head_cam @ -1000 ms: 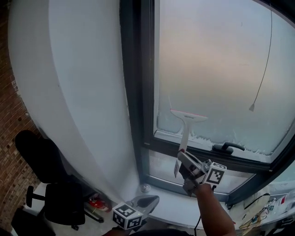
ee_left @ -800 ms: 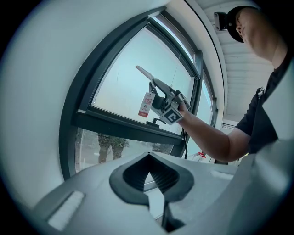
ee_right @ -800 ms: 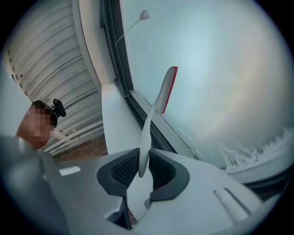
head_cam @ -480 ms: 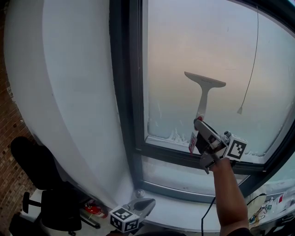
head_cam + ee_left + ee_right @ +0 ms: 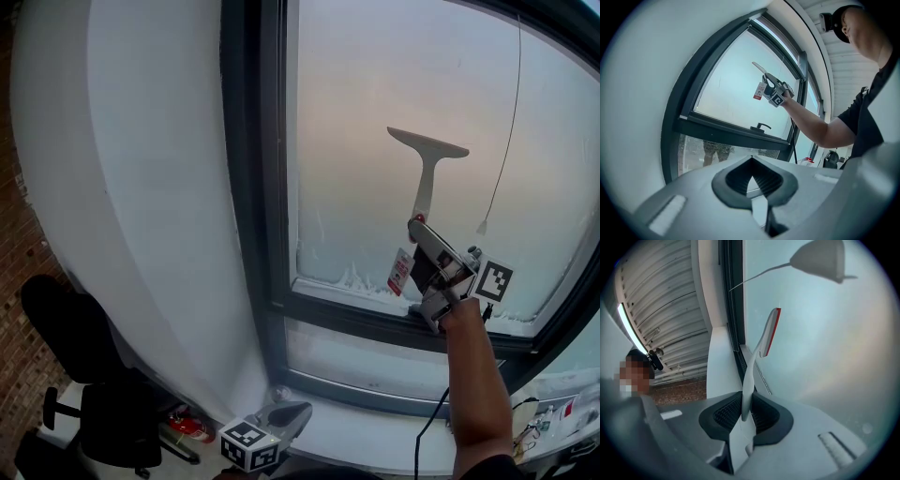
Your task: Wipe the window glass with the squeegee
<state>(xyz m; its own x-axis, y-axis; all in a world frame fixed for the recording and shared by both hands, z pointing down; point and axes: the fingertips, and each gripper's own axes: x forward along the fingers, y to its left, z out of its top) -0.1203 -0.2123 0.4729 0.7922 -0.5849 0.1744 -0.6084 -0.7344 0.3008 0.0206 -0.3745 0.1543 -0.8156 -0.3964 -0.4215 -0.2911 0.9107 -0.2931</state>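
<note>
My right gripper (image 5: 416, 227) is raised in front of the window glass (image 5: 375, 103), and its fingers are clamped on the lower end of the white handle of the squeegee (image 5: 429, 161). In the right gripper view the handle stands squeezed between the two dark pads (image 5: 719, 413), and the squeegee (image 5: 761, 341) rises from them towards the glass with a red edge along its blade. The blade sits level over the middle of the glass, above the gripper. I cannot tell whether it touches the pane or is just off it. A white and red tag (image 5: 400, 271) hangs from the handle, in front of the lower part of the glass. A strip of white residue (image 5: 342, 277) runs along the bottom edge of the glass. A thin cord (image 5: 509, 122) hangs down in front of the right part of the glass.

My left gripper (image 5: 298, 410) is held low, well below the glass and near the white sill (image 5: 375, 433). Its fingers (image 5: 736, 176) are closed together with nothing between them. From there I see the right gripper (image 5: 774, 92) and the squeegee (image 5: 757, 68) up against the glass
</note>
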